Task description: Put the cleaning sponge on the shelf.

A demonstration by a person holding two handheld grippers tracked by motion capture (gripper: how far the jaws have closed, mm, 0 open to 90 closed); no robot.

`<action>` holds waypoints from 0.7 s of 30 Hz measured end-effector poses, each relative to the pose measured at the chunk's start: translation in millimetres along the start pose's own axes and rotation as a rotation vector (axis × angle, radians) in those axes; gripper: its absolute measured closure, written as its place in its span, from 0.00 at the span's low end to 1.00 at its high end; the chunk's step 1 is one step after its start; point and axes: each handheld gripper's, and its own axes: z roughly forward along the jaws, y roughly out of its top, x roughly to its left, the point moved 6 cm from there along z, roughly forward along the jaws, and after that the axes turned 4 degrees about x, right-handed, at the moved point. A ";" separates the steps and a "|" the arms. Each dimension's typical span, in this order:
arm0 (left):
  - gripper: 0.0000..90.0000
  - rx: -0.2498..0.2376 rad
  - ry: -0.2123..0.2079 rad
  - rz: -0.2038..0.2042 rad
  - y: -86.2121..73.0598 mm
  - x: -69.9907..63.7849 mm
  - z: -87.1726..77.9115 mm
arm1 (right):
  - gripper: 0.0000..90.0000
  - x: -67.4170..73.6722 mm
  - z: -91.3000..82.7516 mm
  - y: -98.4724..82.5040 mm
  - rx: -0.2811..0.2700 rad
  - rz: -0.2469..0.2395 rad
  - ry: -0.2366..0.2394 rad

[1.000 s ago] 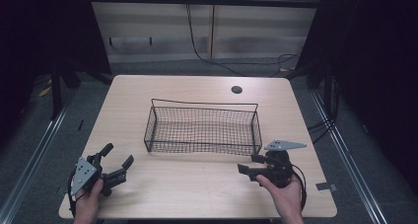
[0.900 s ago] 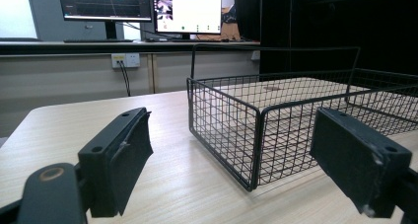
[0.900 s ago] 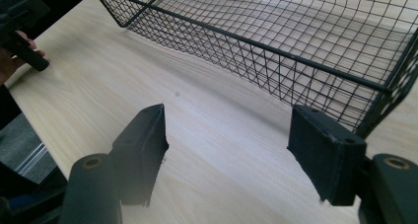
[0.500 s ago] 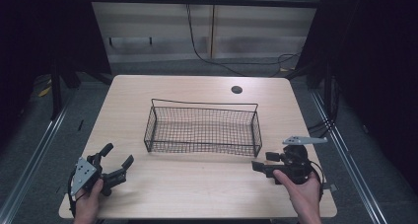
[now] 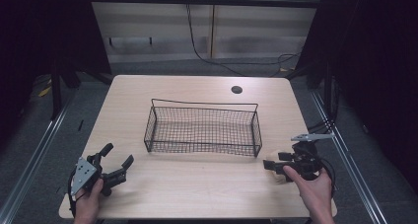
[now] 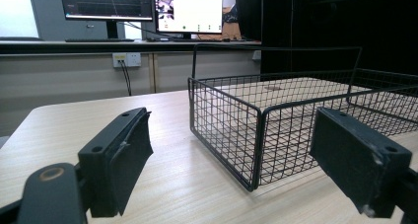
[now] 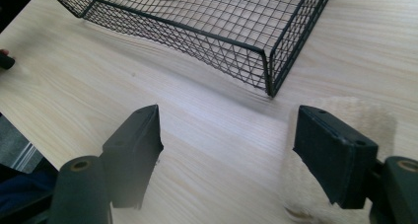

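Over on the counter's [image 5: 197,189] right side in the high view, your right gripper [image 5: 274,161] has slid away from the wire basket's [image 5: 202,147] front corner towards the counter edge since a second ago. Its jaws have just been opening. A pale fluffy piece [image 5: 269,163] shows at their tips, just off the basket's right front corner and outside it. Your left gripper [image 5: 117,153] sits near the front left corner, jaws spread and empty, well apart from the basket. Nothing lies inside the basket, and a dark round hole [image 5: 236,90] sits in the counter behind it.

Left gripper view now: both jaws stand wide with only bare counter between them. The basket's near corner is straight ahead, and lit monitors [image 6: 192,12] stand on a desk beyond.

Right gripper view: the jaws are parted and pinch nothing. The fluffy piece [image 7: 345,113] lies flat on the counter, partly behind the jaw at the right of this view and not squarely in the gap. So by the look of it you've let go, or never had it. To take it, you'd want to centre the gap over it first. The basket's wire wall stands close ahead, so keep clear of that corner.
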 end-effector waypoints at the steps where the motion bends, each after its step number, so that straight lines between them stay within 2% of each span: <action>1: 0.17 0.000 0.000 0.001 0.0 -0.1 0.0 | 0.28 -1.2 -2.0 0.3 -0.004 -0.007 -0.004; 2: 0.17 0.000 -0.001 0.000 0.0 -0.1 0.0 | 0.26 -5.3 -5.4 -0.2 0.003 0.002 -0.023; 5: 0.17 0.000 -0.002 0.000 0.0 -0.1 0.0 | 0.26 -8.6 -8.3 -0.2 0.015 0.009 -0.027; 6: 0.17 0.000 -0.003 0.000 0.0 -0.2 0.0 | 0.26 -13.4 -10.9 -0.5 0.036 0.016 -0.050; 11: 0.17 -0.001 -0.004 -0.001 0.0 -0.3 0.1 | 0.25 -18.7 -11.6 -1.1 0.086 0.033 -0.051; 14: 0.17 -0.001 -0.003 0.000 0.0 -0.2 0.0 | 0.22 -23.4 -8.8 -0.4 0.124 0.036 -0.074; 17: 0.17 0.000 -0.003 0.001 0.0 -0.1 0.0 | 0.20 -29.0 -3.7 -0.8 0.194 0.050 -0.056; 21: 0.17 0.000 -0.005 0.001 0.0 -0.3 0.0 | 0.19 -34.6 0.1 -1.7 0.236 0.077 -0.065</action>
